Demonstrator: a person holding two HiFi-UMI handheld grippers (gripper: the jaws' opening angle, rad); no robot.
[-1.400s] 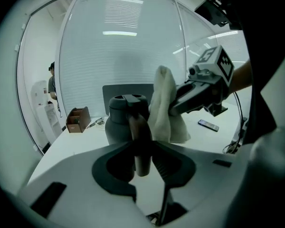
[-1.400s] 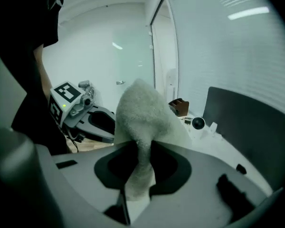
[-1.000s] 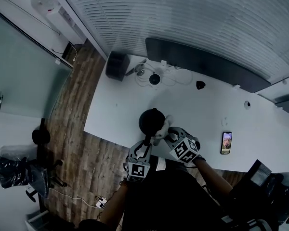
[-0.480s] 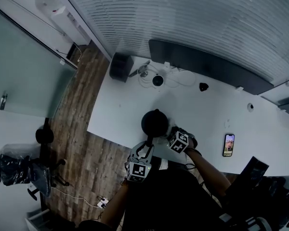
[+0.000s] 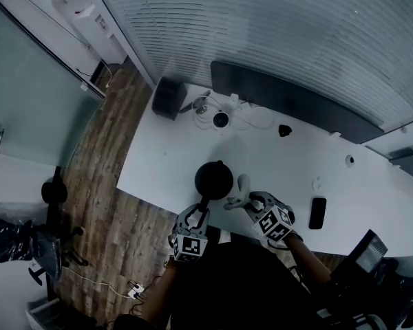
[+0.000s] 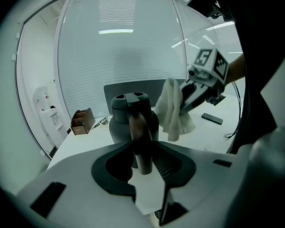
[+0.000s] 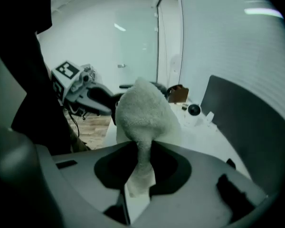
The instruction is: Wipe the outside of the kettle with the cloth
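Note:
The dark kettle (image 5: 213, 179) stands near the front edge of the white table (image 5: 275, 157). My left gripper (image 5: 203, 208) is shut on the kettle's handle (image 6: 140, 141), which runs upright between its jaws, with the kettle body (image 6: 133, 120) just beyond. My right gripper (image 5: 246, 199) is shut on a white fluffy cloth (image 5: 239, 190) to the right of the kettle. In the left gripper view the cloth (image 6: 175, 110) hangs beside the kettle without touching it. In the right gripper view the cloth (image 7: 141, 118) fills the space ahead and hides most of the kettle.
A phone (image 5: 317, 213) lies on the table to the right. At the back stand a black box (image 5: 168, 96), a round device with cables (image 5: 221, 119) and a long dark panel (image 5: 296, 102). An office chair (image 5: 51, 198) stands on the wooden floor at left.
My right gripper with the cloth swung in against the kettle's right side, then pulled back out to the right, off the kettle. The left gripper kept its hold on the handle.

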